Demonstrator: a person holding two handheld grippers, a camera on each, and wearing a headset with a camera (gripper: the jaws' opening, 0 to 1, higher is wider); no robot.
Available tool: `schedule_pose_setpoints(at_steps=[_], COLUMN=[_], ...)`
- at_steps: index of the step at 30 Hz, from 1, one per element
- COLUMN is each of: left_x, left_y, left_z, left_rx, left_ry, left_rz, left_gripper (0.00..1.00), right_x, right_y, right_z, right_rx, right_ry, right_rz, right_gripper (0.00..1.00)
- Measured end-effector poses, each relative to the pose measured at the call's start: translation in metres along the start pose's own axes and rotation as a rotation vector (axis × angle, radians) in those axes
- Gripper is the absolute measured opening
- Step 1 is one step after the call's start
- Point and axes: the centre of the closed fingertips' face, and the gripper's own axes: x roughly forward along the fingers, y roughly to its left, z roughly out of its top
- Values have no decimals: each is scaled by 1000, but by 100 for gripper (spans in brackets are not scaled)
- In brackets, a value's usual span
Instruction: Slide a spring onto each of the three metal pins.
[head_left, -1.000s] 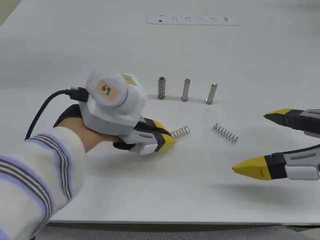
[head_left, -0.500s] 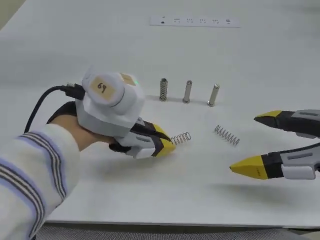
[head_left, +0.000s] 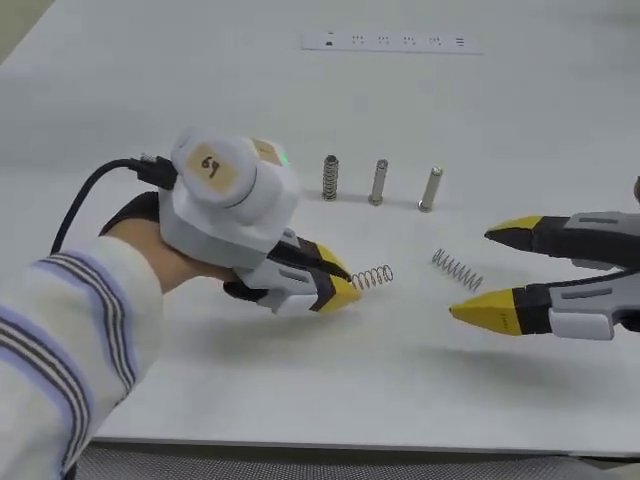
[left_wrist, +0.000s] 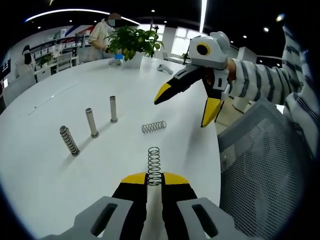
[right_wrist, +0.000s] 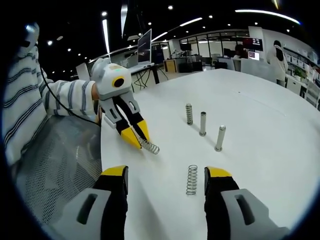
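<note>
Between the left gripper's (left_wrist: 154, 177) shut yellow tips, one end of a small steel coil spring (left_wrist: 154, 162) is still pinched. Over the last second the right gripper (head_left: 478, 276), jaws apart, has closed in on the loose second spring (head_left: 457, 269). Beyond stand a spring-covered pin (head_left: 330, 177), a bare middle pin (head_left: 379, 182) and a bare end pin (head_left: 431, 188); two pins seem left to load

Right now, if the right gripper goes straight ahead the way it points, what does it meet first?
Most likely the loose spring lying just ahead of the right gripper, in line with the gap between its open jaws. Height is hard to judge, so it might pass over the spring.
</note>
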Motion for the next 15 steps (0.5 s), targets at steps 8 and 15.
schedule_pose_setpoints(at_steps=[8, 15], left_x=[-2, -4], left_y=[-1, -4], left_z=[5, 10], left_rx=[5, 18], left_ry=[-20, -31], left_rz=[-13, -32], left_gripper=[3, 3], right_x=[10, 17], right_y=[9, 15], right_z=[7, 11], right_rx=[-33, -41], right_ry=[2, -7], right_rz=[53, 94], right_gripper=[50, 40])
